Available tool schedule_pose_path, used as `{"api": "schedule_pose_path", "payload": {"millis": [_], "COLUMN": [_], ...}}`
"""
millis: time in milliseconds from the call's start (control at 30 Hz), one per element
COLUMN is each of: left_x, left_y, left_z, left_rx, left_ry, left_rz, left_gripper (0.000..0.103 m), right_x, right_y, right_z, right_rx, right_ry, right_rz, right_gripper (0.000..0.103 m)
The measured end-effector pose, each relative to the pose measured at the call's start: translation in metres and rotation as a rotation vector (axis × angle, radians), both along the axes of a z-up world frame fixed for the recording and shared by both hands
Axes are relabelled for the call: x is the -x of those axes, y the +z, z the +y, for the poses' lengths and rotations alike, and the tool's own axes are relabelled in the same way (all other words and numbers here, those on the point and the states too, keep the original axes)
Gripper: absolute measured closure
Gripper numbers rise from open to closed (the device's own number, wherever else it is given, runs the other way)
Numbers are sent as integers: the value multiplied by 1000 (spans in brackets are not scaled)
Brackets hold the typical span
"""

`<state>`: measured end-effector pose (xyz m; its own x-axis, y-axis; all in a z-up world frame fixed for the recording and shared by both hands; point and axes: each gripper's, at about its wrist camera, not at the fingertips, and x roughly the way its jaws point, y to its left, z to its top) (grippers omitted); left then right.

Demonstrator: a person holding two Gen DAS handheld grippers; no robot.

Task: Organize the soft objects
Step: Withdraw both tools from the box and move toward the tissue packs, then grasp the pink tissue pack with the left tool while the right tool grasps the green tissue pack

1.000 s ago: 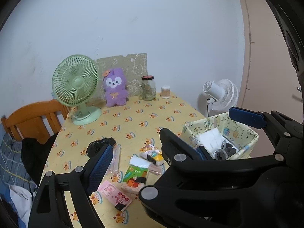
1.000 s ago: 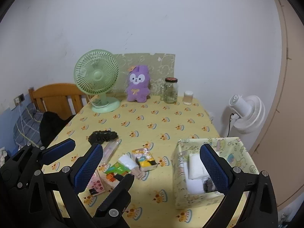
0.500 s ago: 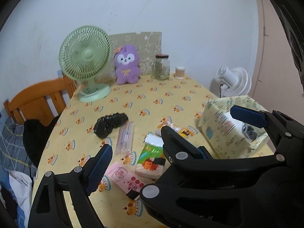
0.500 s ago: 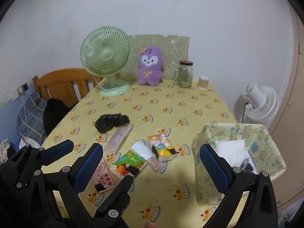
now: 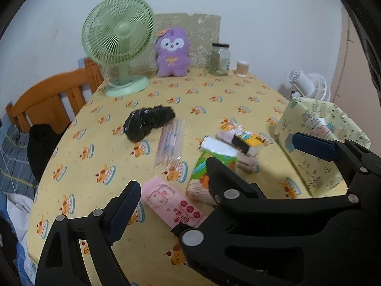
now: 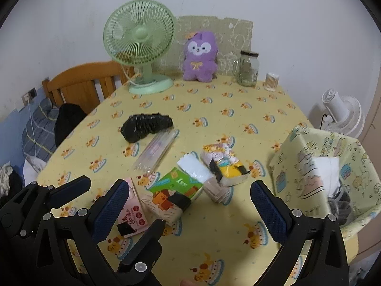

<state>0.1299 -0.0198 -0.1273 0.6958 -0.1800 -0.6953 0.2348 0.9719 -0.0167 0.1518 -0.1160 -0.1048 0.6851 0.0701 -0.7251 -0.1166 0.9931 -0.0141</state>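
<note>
Centre of the right wrist frame: a green tissue pack [image 6: 175, 191] printed with a "1" lies on the yellow patterned tablecloth [image 6: 214, 109], touching a white packet [image 6: 194, 168] and a yellow-and-black pack [image 6: 228, 169] to its right. A pink pack [image 6: 134, 211] bearing red characters, too small to read, lies at lower left. A black bundle [image 6: 146, 125] and a clear sleeve [image 6: 157, 151] lie above these. At the right edge stands a patterned fabric bin [image 6: 297, 166] holding soft items. At upper centre a purple plush [image 6: 200, 57] leans beside a green fan [image 6: 140, 47] and a glass jar [image 6: 247, 71]. The right gripper [image 6: 188, 209] is spread wide, empty. The left gripper [image 5: 214, 174] is likewise spread wide, empty.
</note>
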Motion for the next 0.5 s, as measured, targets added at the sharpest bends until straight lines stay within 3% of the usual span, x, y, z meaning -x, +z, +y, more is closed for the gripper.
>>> {"api": "schedule_pose_path", "payload": {"millis": [500], "left_x": [-23], "left_y": [-45], "left_z": [14], "left_rx": [71], "left_ry": [101], "left_rz": [141], "left_gripper": [11], "right_x": [-21], "right_y": [-45], "right_z": [10], "right_rx": [23], "right_ry": [-7], "right_rz": [105], "right_gripper": [0]}}
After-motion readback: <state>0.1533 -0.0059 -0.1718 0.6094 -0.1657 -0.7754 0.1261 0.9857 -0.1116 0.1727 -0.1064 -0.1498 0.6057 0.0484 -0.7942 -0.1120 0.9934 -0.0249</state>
